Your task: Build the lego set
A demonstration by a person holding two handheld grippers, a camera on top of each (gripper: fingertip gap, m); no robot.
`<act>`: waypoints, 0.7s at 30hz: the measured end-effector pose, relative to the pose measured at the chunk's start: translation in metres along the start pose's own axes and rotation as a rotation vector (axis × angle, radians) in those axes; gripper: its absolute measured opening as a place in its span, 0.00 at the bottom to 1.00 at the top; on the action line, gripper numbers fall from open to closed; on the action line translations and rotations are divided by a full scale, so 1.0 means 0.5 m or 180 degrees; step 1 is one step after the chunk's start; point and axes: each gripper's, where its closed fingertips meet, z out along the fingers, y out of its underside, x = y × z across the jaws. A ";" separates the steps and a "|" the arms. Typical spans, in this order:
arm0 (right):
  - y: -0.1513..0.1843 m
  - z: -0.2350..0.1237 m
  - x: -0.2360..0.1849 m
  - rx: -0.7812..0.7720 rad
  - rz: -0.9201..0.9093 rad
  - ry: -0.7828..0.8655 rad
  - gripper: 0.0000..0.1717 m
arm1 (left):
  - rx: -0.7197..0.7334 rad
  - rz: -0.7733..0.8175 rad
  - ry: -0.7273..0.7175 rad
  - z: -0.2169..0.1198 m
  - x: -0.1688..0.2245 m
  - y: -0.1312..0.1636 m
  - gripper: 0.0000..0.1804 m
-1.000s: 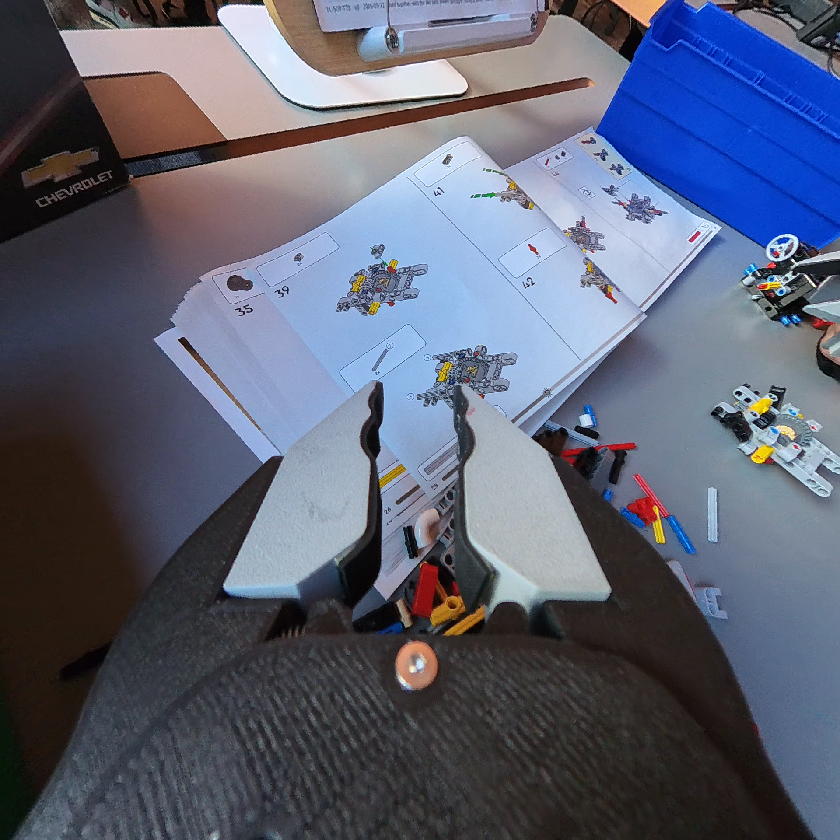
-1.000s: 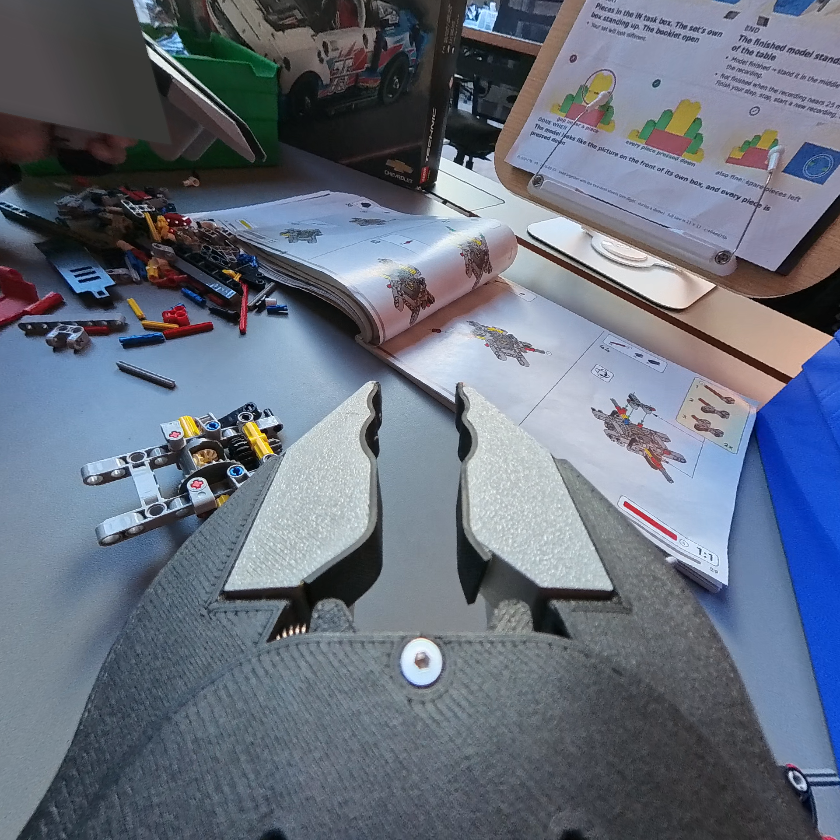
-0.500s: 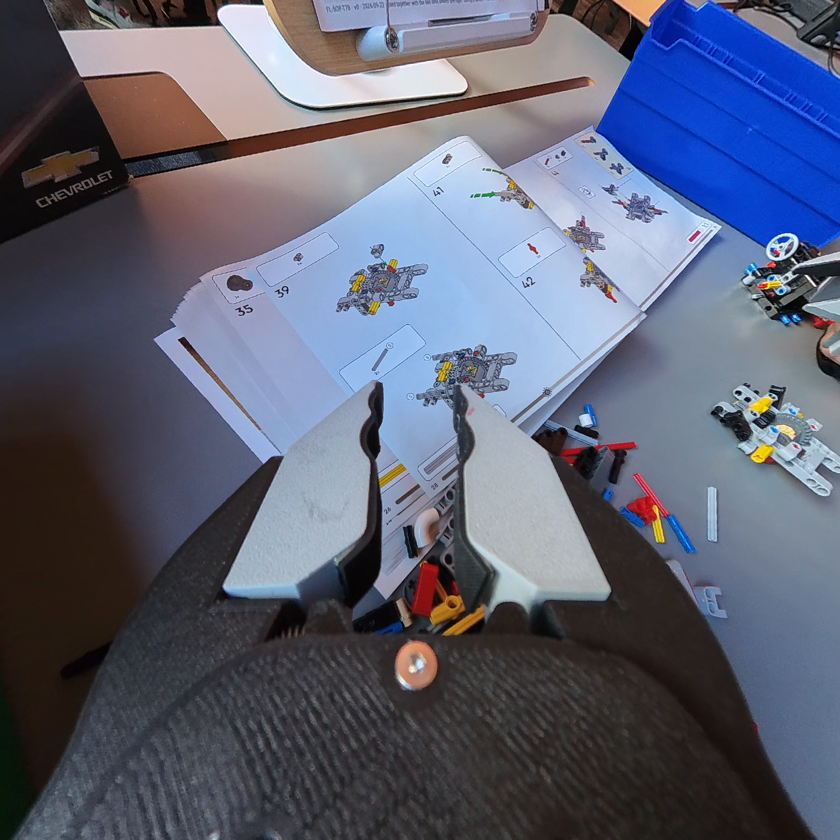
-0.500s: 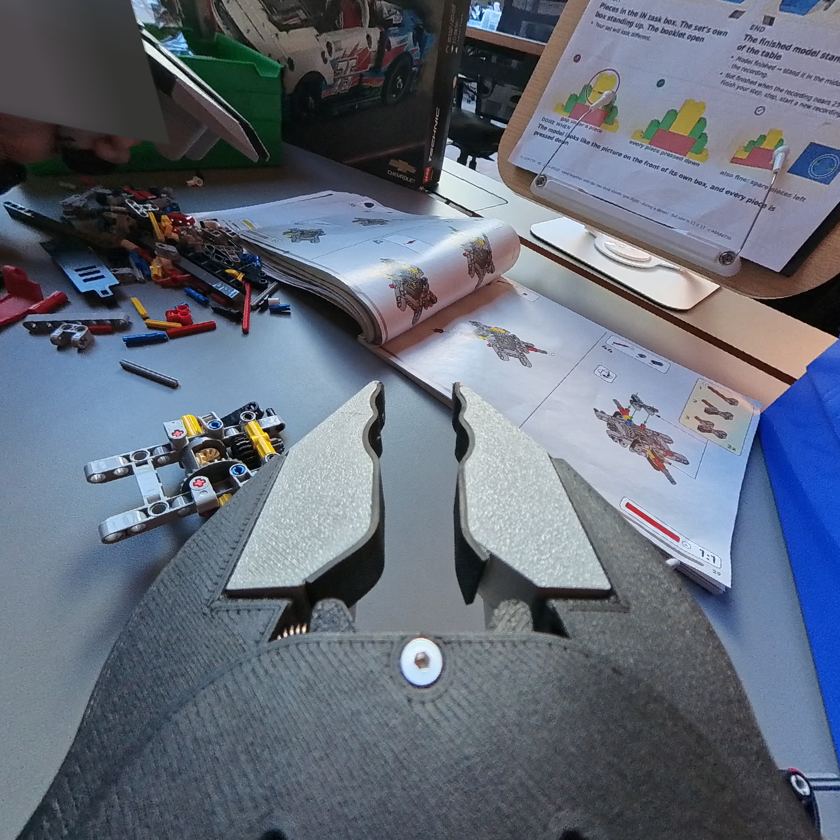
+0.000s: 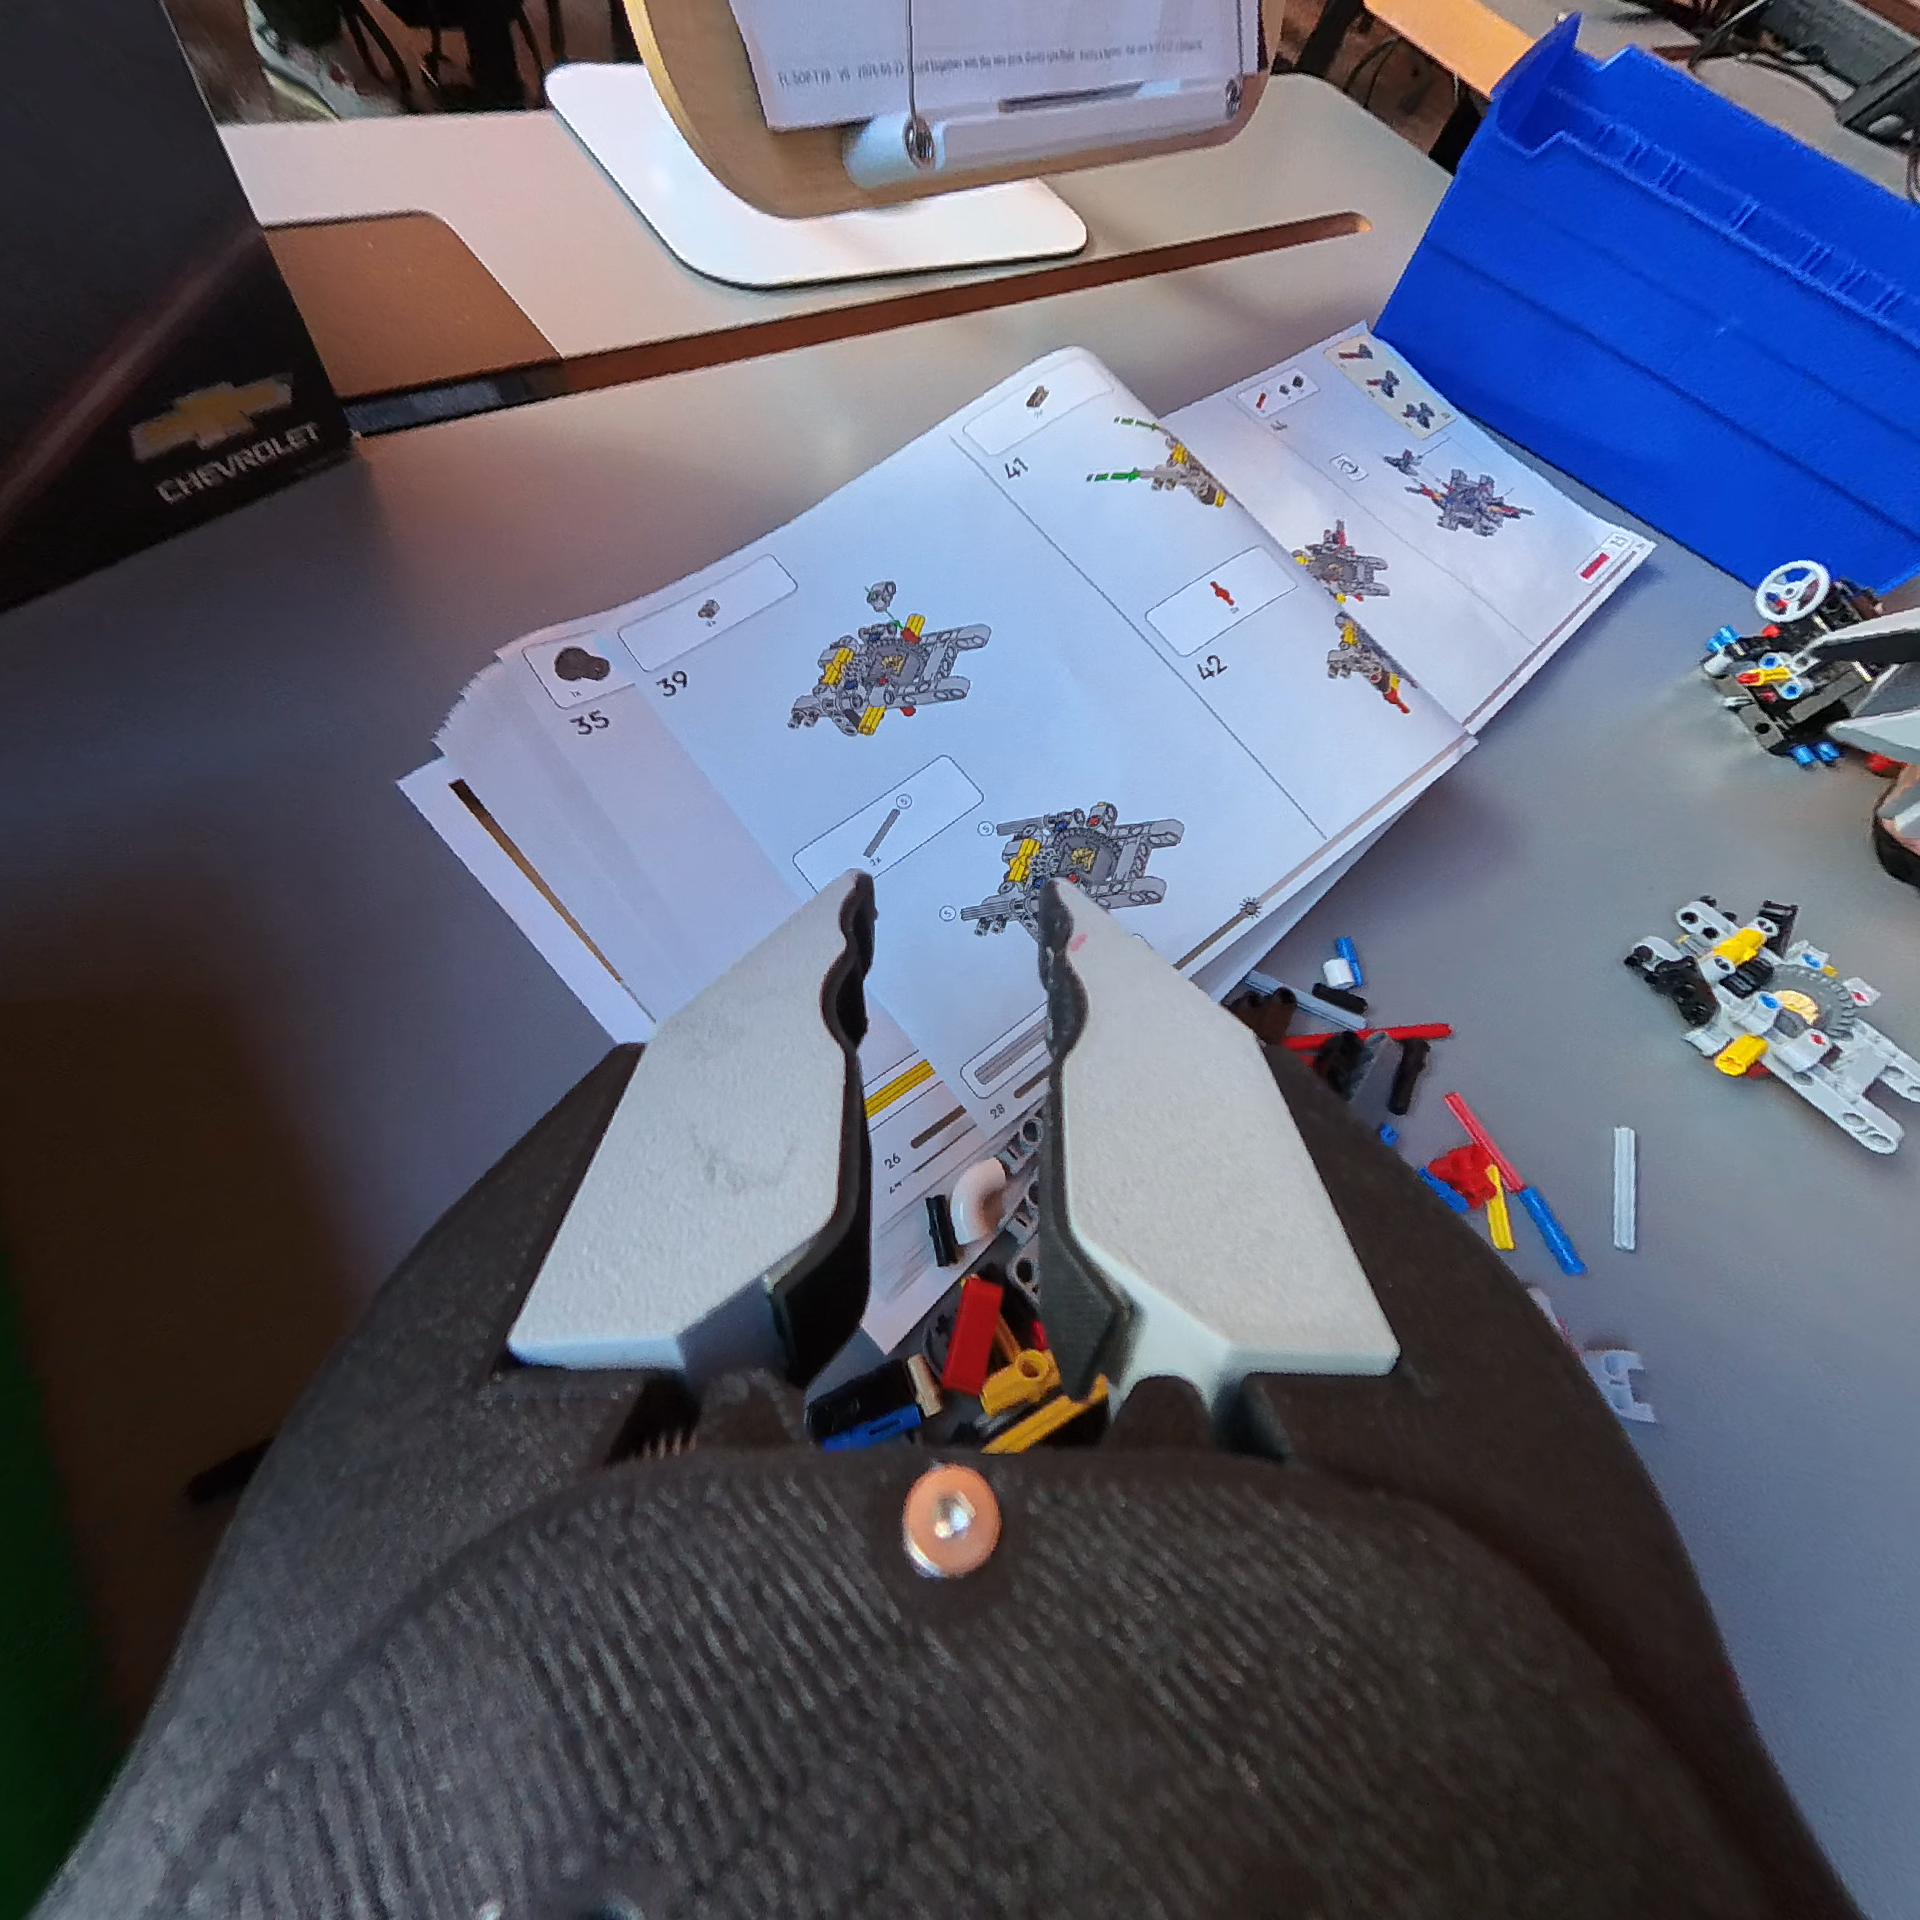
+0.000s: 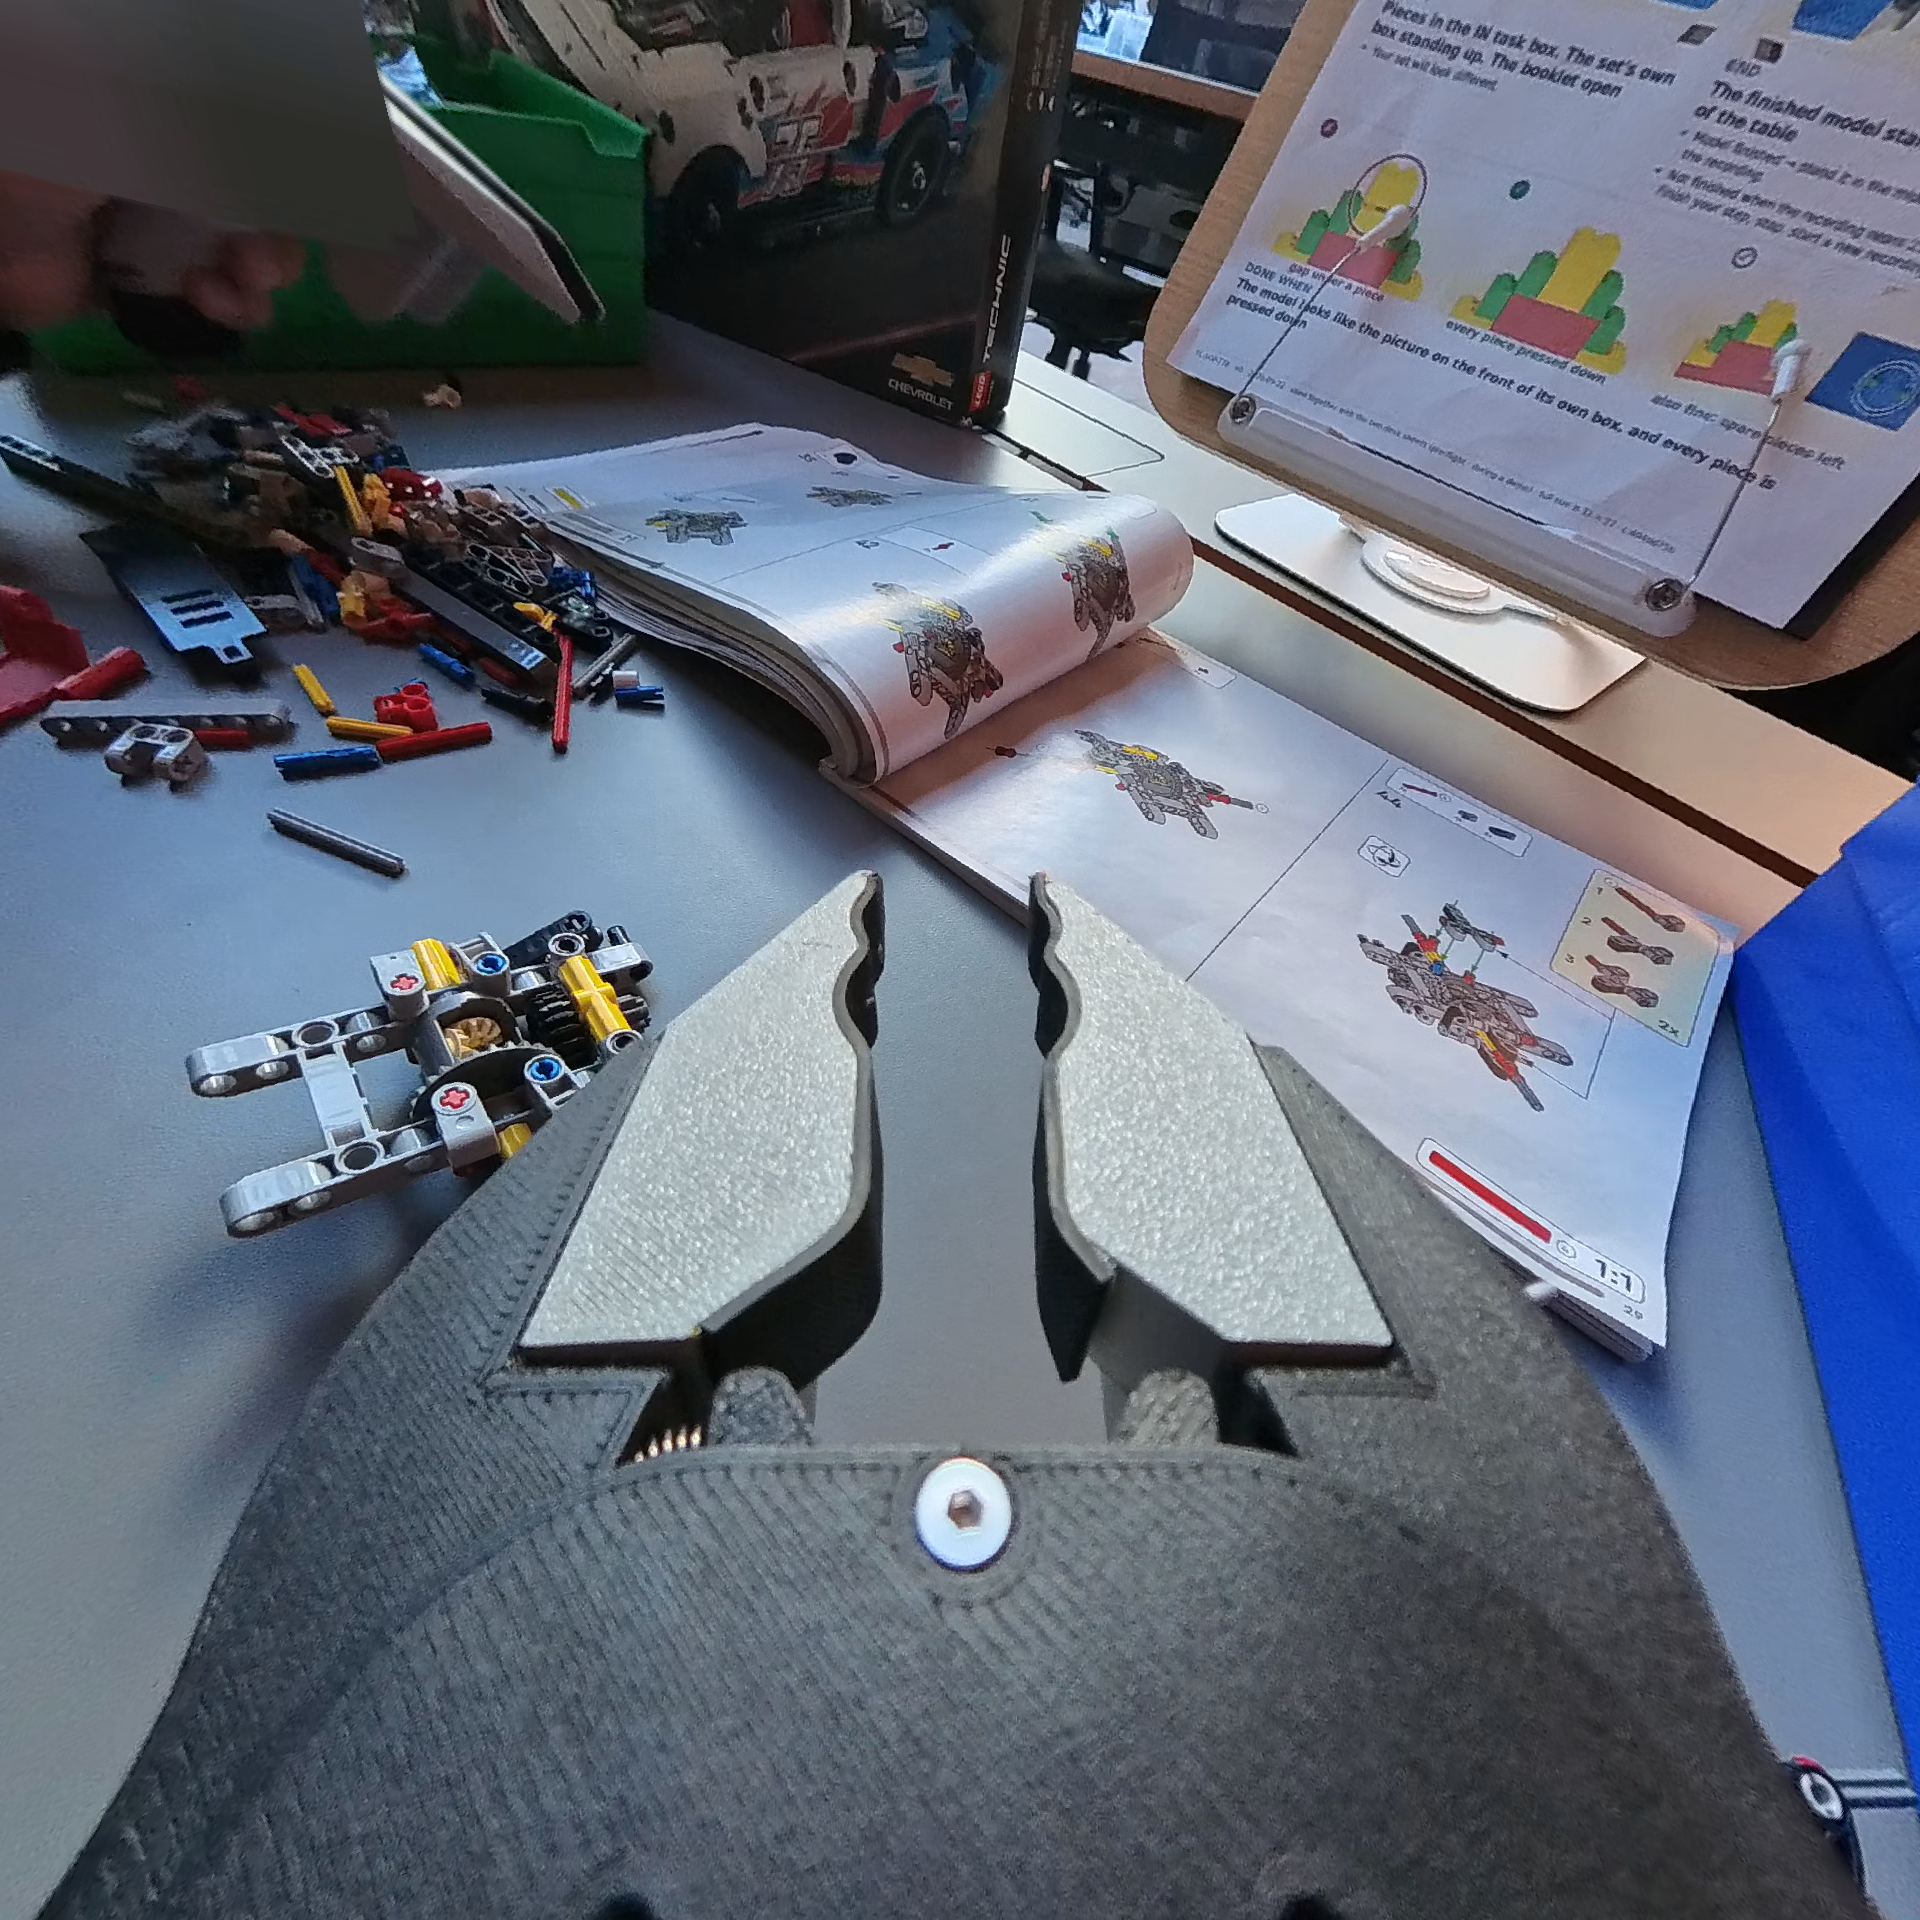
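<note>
blue bin (image 5: 1704, 312), green bin (image 6: 540, 208), grey table (image 6: 156, 935), white booklet (image 5: 1039, 644)

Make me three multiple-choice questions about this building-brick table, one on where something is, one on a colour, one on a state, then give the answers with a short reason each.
1. Where is the small grey part-built assembly in the right wrist view?
A. on the open booklet
B. on the bare table, left of the right claw
C. inside the bin

2. What colour is the bin at the booklet's far right corner?
A. blue
B. yellow
C. white

3. How is the instruction booklet lying?
A. shut
B. open, pages up
C. standing upright

Answers:
1 B, it lies on the grey tabletop beside the right claw, clear of the pages.
2 A, its walls are plain blue.
3 B, printed building steps face up, and the left claw hangs over them with its jaws apart.
</note>
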 end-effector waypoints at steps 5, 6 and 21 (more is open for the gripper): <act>-0.001 0.012 -0.002 -0.0028 -0.0096 0.0005 0.14 | 0.0052 0.0041 -0.0003 -0.013 0.016 -0.012 0.19; -0.003 0.019 -0.002 -0.0025 -0.0114 -0.0012 0.14 | 0.0054 0.0057 0.0003 -0.015 0.021 -0.014 0.19; -0.059 0.171 -0.003 0.0189 -0.0226 -0.0568 0.13 | -0.0045 0.0087 -0.0140 -0.015 0.014 -0.002 0.23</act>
